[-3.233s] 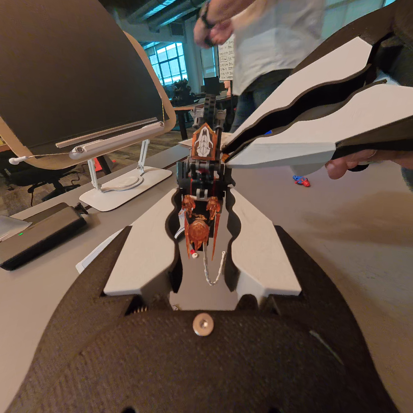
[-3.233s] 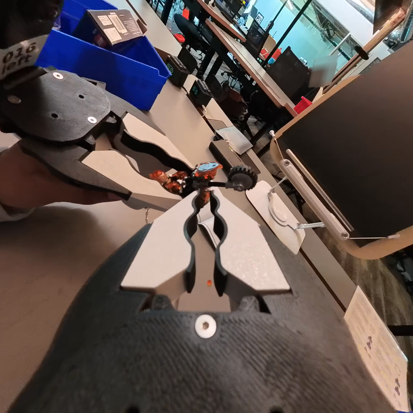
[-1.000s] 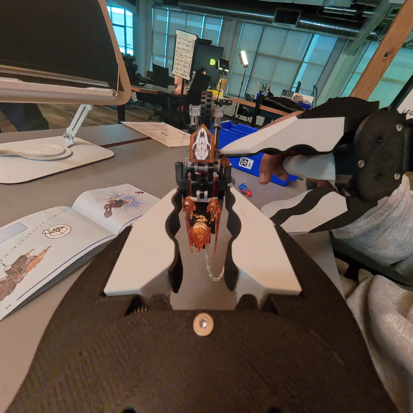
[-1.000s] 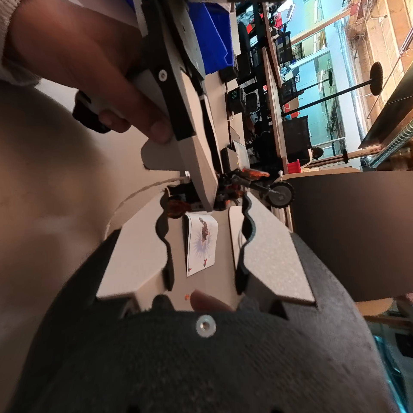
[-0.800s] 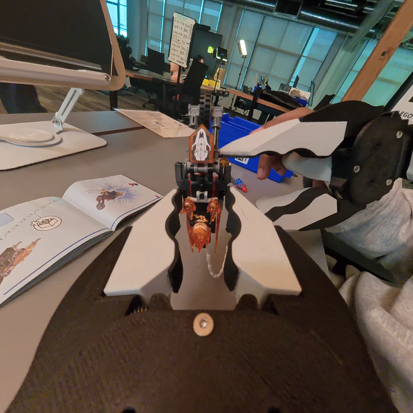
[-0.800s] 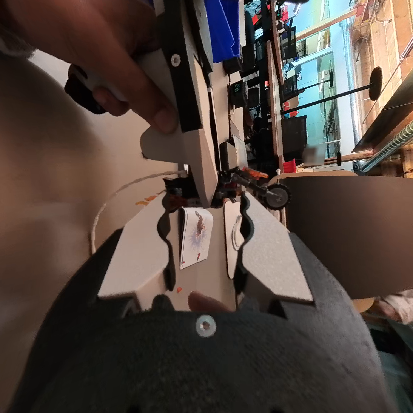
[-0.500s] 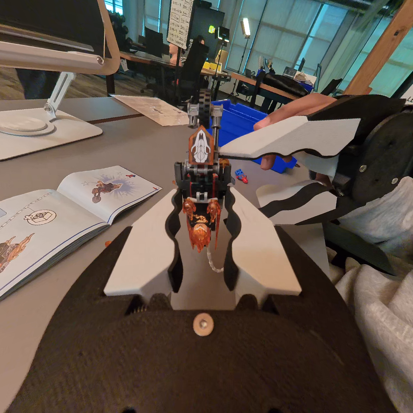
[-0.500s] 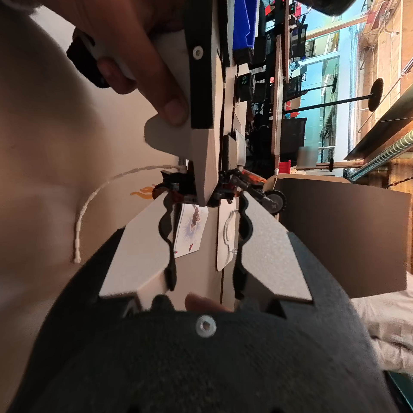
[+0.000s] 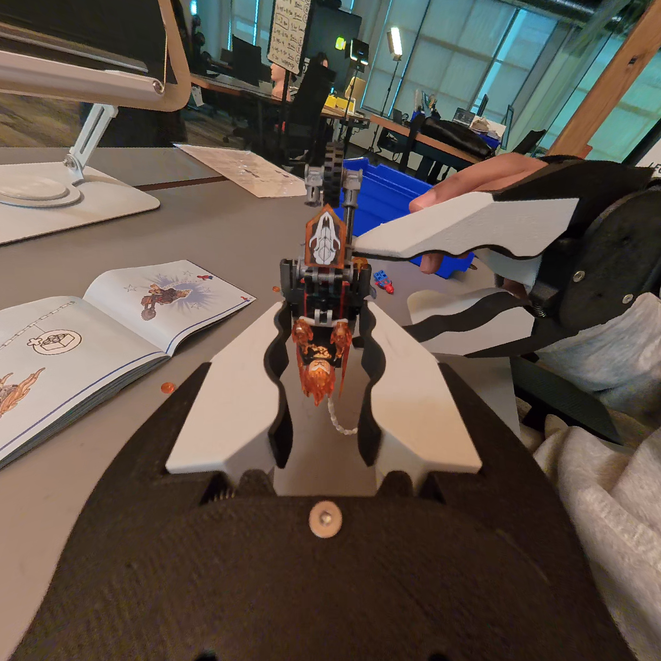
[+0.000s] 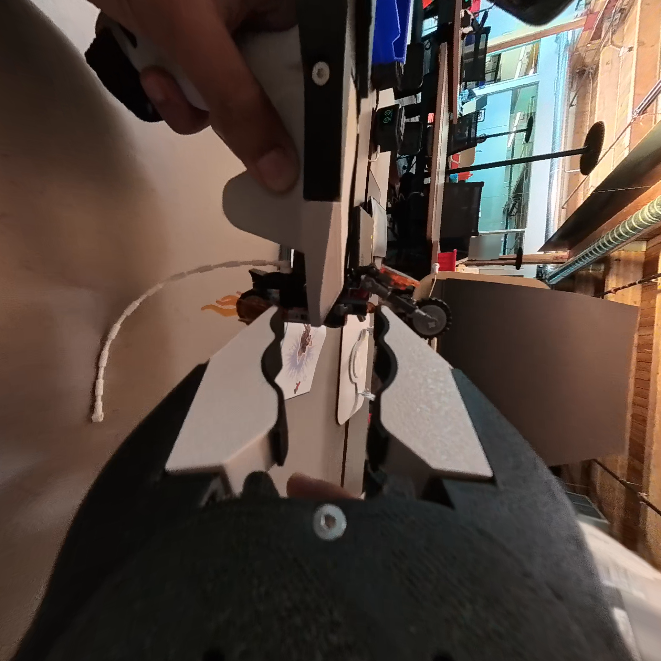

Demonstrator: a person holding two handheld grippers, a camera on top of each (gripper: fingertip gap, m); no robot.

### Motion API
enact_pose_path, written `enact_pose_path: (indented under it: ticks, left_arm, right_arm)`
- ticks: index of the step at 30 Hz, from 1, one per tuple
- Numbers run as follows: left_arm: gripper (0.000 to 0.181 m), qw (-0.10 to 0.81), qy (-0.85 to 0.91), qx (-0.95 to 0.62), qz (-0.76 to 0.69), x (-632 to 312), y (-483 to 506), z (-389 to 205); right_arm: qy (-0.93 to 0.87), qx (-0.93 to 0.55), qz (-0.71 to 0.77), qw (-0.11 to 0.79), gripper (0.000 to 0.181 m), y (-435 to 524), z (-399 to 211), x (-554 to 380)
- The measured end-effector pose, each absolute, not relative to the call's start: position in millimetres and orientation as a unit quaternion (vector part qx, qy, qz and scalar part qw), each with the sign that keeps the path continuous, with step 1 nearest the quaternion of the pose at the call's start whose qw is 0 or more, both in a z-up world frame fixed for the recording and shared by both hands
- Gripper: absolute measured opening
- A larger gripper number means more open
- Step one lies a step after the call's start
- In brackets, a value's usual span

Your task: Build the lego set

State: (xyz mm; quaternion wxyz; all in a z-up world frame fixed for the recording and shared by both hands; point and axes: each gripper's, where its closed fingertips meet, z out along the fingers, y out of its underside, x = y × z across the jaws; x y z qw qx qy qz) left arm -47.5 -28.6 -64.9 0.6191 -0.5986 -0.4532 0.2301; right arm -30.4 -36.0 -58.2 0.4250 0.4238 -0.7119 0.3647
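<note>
Lego motorcycle (image 9: 323, 286) sits pinched in your left gripper (image 9: 323, 314), lifted above the table (image 9: 221, 229) near its right edge. Your right gripper (image 10: 327, 314) is spread around it. Light, brittle build: grip the solid frame, not the flames or chain (image 10: 125, 318).

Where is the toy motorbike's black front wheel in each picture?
Left wrist view: the black front wheel is at top centre, sticking up above the motorbike held in the left gripper.
Right wrist view: the wheel is right of centre, pointing right, just past the right gripper.
Shared landmark: the open instruction booklet, left of the bike in one view and seen between the fingers in the other.
</note>
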Motion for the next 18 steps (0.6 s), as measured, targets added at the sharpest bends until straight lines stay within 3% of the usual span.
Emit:
enact_pose_path:
  ticks: [5,6,8,18]
  left_arm:
    - [0.036,0.611,-0.46,-0.604,0.224,-48.6,-27.3,-69.1]
    - [0.037,0.608,-0.461,-0.606,0.224,-49.0,-26.9,-70.3]
    - [0.037,0.617,-0.458,-0.6,0.224,-48.1,-26.6,-66.2]
    - [0.037,0.632,-0.447,-0.593,0.223,-47.2,-27.7,-62.7]
  right_arm:
    - [-0.701,0.445,0.348,0.436,0.046,-35.5,-60.6,-29.2]
    - [-0.698,0.457,0.347,0.429,0.03,-35.1,-63.0,-23.7]
    - [-0.697,0.467,0.34,0.425,0.039,-35.8,-68.3,-17.2]
    - [-0.718,0.404,0.41,0.39,0.044,-31.6,-48.8,-13.8]
